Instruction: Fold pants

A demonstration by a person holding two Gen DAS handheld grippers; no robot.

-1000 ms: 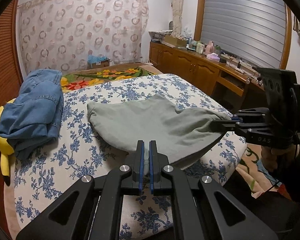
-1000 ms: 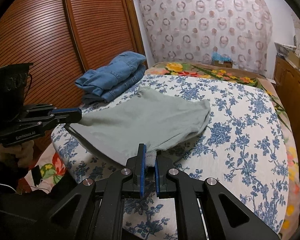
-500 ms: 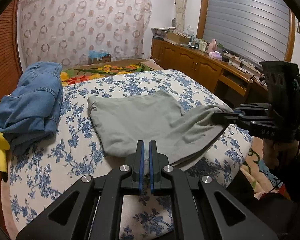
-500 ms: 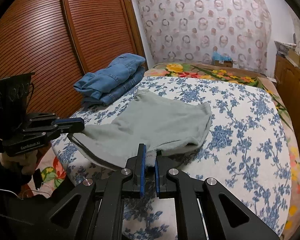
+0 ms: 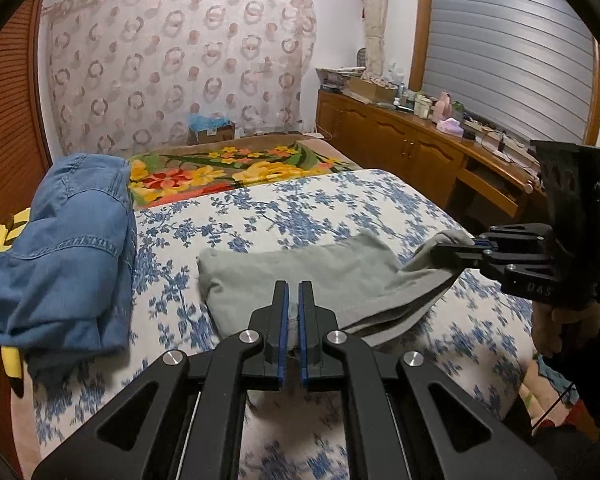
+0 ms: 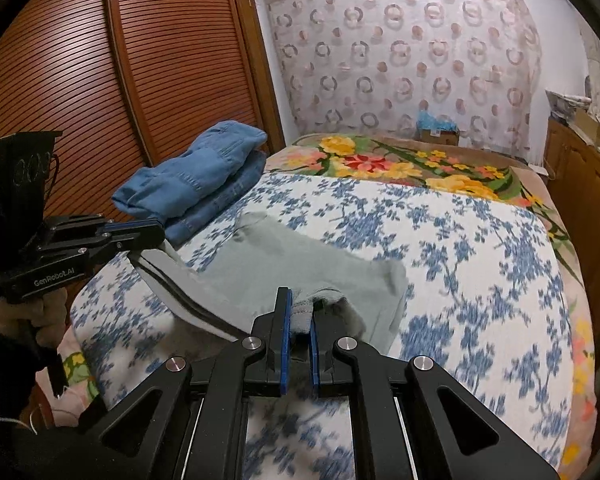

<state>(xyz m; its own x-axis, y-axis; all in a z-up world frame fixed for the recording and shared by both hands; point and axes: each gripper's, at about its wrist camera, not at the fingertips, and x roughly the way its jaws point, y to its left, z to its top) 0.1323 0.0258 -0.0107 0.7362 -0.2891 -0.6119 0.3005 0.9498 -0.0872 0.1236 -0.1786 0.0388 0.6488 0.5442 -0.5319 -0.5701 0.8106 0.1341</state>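
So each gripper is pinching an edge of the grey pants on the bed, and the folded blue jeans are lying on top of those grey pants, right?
Not quite. Both the left gripper and the right gripper do pinch the grey pants, but the folded jeans are not on top of them. The left wrist view shows the jeans lying beside the pants on the bed, with flowered cover between them.

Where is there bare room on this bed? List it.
Free: the blue-flowered bedspread between the grey-green pants and the wooden cabinets, up to the bright floral blanket. Crowded: the folded blue denim pile by the slatted wardrobe.
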